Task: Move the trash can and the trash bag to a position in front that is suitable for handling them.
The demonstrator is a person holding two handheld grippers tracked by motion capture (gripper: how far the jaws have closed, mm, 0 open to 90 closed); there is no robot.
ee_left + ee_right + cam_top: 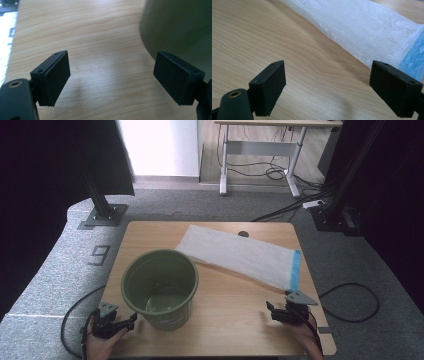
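Bucket [160, 287] beside flat plastic bag [240, 255]

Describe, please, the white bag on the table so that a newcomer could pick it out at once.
Start at the wooden table and find the round green bucket standing near its front left. Behind and to the right of the bucket, a flat white plastic bag lies slanted across the tabletop. It is the only flat, translucent thing there, with a blue strip along its right end.
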